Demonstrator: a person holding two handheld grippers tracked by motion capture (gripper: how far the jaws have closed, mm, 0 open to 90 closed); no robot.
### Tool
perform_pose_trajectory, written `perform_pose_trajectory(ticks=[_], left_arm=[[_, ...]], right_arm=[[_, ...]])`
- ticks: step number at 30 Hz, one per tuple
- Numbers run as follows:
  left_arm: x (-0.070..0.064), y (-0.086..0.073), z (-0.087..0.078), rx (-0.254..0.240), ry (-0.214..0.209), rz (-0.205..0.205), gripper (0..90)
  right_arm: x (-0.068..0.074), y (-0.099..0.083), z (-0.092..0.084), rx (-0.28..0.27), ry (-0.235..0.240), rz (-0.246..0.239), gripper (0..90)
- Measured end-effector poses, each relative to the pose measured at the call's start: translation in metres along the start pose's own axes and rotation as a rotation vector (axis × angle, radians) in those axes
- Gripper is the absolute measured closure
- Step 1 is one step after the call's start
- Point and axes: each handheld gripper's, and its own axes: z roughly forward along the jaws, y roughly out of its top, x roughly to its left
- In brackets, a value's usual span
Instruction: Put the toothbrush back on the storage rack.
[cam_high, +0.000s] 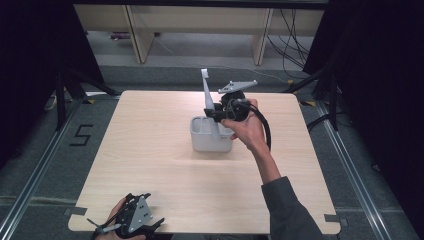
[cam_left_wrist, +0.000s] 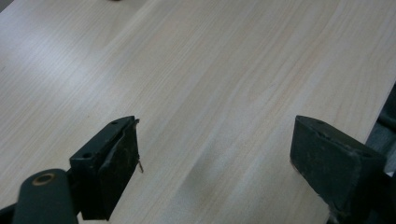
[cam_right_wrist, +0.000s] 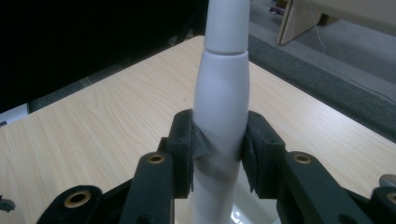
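A long white handle with a narrower neck, like an electric toothbrush (cam_high: 205, 91), stands nearly upright over a light grey holder cup (cam_high: 210, 141) near the table's middle. My right gripper (cam_high: 215, 113) is shut on its lower part. In the right gripper view both pads (cam_right_wrist: 196, 144) press the sides of the white handle (cam_right_wrist: 222, 93), whose top runs out of frame. My left gripper (cam_high: 151, 210) rests at the table's near left edge in a hand. In the left gripper view its jaws stand wide apart around nothing, the left gripper (cam_left_wrist: 215, 158) over bare wood.
The light wooden table (cam_high: 150, 150) has bare room to the left, right and front of the cup. Beyond its far edge are grey floor, wooden furniture legs (cam_high: 140, 40) and loose cables (cam_high: 295, 35). Dark curtains flank both sides.
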Motion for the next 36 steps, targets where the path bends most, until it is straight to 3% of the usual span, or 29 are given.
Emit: perform_pose_trajectory(ticks=[2,4,5,12,16,18,19,21,24,25,26,27,28,29,31,32,33,35,36], left_arm=[[-0.001,0.000,0.001,-0.015,0.005,-0.016,15.0],[-0.001,0.000,0.001,-0.016,0.004,-0.015,15.0],[-0.001,0.000,0.001,-0.016,0.004,-0.015,15.0],[-0.001,0.000,0.001,-0.016,0.004,-0.014,15.0],[0.000,0.000,-0.001,-0.001,-0.001,0.003,15.0],[0.000,0.000,-0.001,-0.003,-0.002,0.001,15.0],[0.000,0.000,-0.001,-0.004,-0.002,0.001,15.0],[0.000,0.000,-0.001,-0.004,-0.001,0.001,15.0],[-0.001,0.000,0.000,-0.017,0.002,-0.013,15.0],[0.000,0.000,0.000,-0.015,0.002,-0.010,15.0],[0.000,0.000,0.000,-0.015,0.001,-0.010,15.0],[-0.001,0.000,0.001,-0.029,0.005,-0.027,15.0],[-0.001,0.000,0.001,-0.028,0.004,-0.026,15.0],[-0.001,0.000,0.001,-0.028,0.004,-0.026,15.0],[0.000,0.000,-0.001,-0.002,-0.003,0.002,15.0],[-0.001,0.000,0.001,-0.026,0.002,-0.024,15.0],[-0.001,0.000,0.001,-0.025,0.002,-0.023,15.0],[-0.002,0.000,0.001,-0.028,0.004,-0.027,15.0],[0.000,0.000,0.000,-0.012,0.001,-0.008,15.0]], right_arm=[[0.000,0.004,0.001,-0.008,-0.011,0.001,67.1],[-0.004,0.007,0.003,-0.008,-0.028,-0.030,67.1],[-0.003,0.007,0.004,0.000,-0.026,-0.008,67.1],[-0.014,0.010,0.015,-0.006,-0.061,-0.018,67.1],[-0.022,0.008,0.025,0.028,-0.081,-0.018,67.1],[-0.023,0.007,0.029,0.042,-0.084,0.002,67.1],[-0.026,0.006,0.033,0.043,-0.082,-0.019,67.1],[-0.025,0.004,0.038,0.062,-0.089,0.007,67.1],[-0.026,0.002,0.044,0.073,-0.110,-0.009,67.1],[-0.025,0.002,0.044,0.093,-0.108,0.006,67.1],[-0.027,0.002,0.046,0.093,-0.108,-0.013,67.1],[-0.027,0.002,0.046,0.105,-0.111,0.001,67.1],[-0.029,0.001,0.048,0.102,-0.116,-0.020,67.1],[-0.027,0.000,0.049,0.116,-0.108,0.011,67.1],[-0.028,-0.001,0.052,0.120,-0.115,-0.004,67.1],[-0.029,-0.002,0.053,0.123,-0.116,-0.009,67.1],[-0.028,-0.004,0.056,0.118,-0.113,0.016,67.1],[-0.029,-0.007,0.059,0.113,-0.116,0.011,67.1],[-0.030,-0.008,0.059,0.138,-0.111,0.003,67.1]])
